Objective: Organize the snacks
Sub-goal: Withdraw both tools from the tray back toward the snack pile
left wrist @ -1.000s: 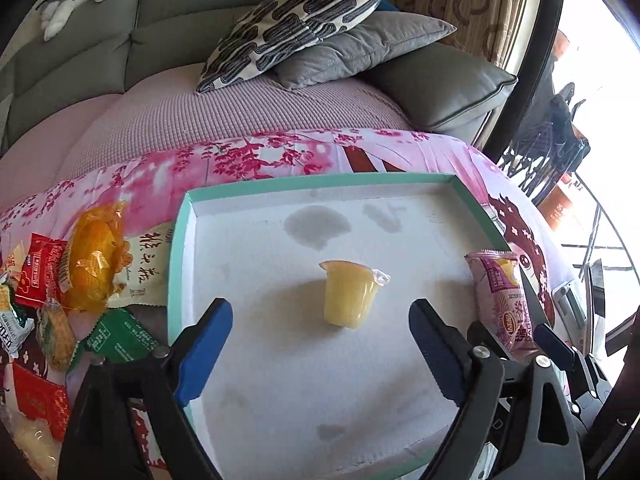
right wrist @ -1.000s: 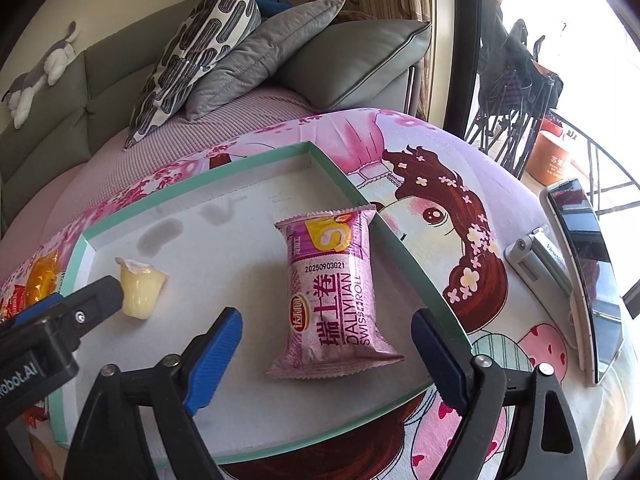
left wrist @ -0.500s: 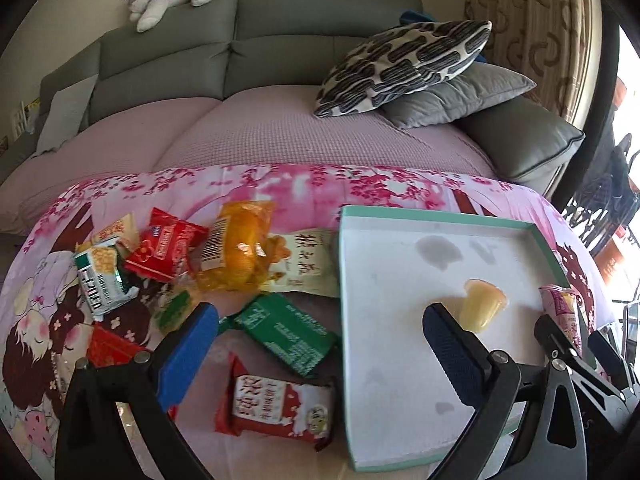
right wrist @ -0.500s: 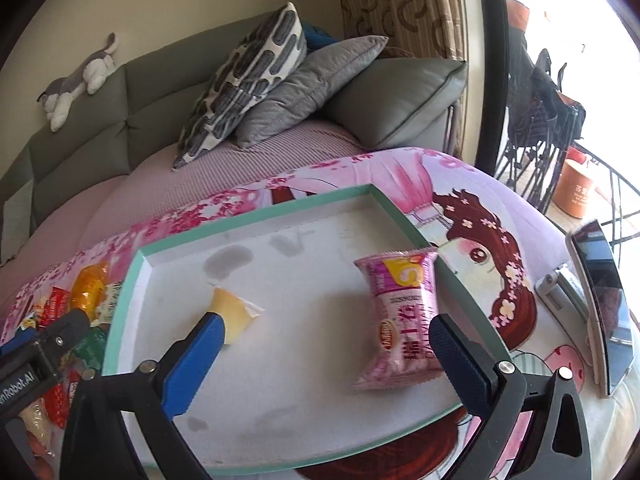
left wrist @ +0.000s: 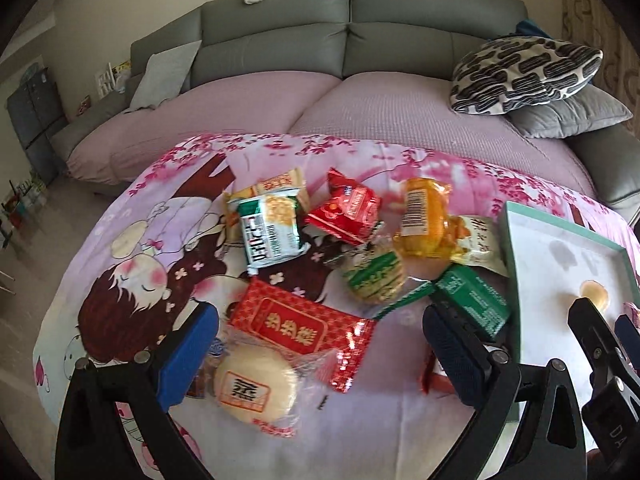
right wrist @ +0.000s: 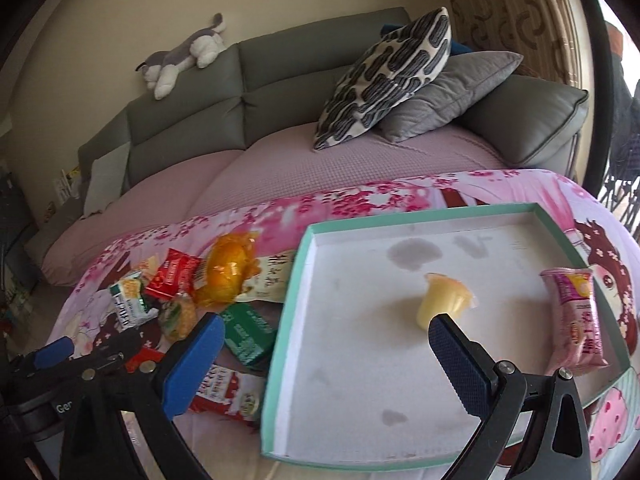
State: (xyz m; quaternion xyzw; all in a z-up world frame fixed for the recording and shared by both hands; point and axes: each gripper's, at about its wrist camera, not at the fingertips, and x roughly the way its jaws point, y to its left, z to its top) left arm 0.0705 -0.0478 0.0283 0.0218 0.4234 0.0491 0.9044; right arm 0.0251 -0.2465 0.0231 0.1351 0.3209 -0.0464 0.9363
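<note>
Several loose snack packs lie on the pink cartoon cloth: a red patterned packet point(left wrist: 300, 324), a round pale cake point(left wrist: 256, 386), a green-and-white pack point(left wrist: 270, 232), an orange pack point(left wrist: 424, 216) and a green box point(left wrist: 472, 300). My left gripper point(left wrist: 320, 344) hovers open over the red packet and the cake, gripping nothing. The teal-rimmed tray point(right wrist: 298, 280) holds a yellow jelly cup point(right wrist: 444, 304) and a pink Swiss roll pack point(right wrist: 576, 320). My right gripper point(right wrist: 328, 360) is open above the tray's left edge and holds nothing. The left gripper point(right wrist: 92, 346) shows at the lower left there.
A grey sofa point(left wrist: 360, 52) with a mauve cover stands behind the table, with a patterned pillow point(right wrist: 384, 76) and a plush dog point(right wrist: 180, 56) on it. The right gripper point(left wrist: 608, 324) crowds the tray's near side in the left wrist view.
Both views have swung left, from the tray toward the snack pile. Both pairs of jaws stand slightly wider. The jelly cup and the pink pack stay where they were in the tray.
</note>
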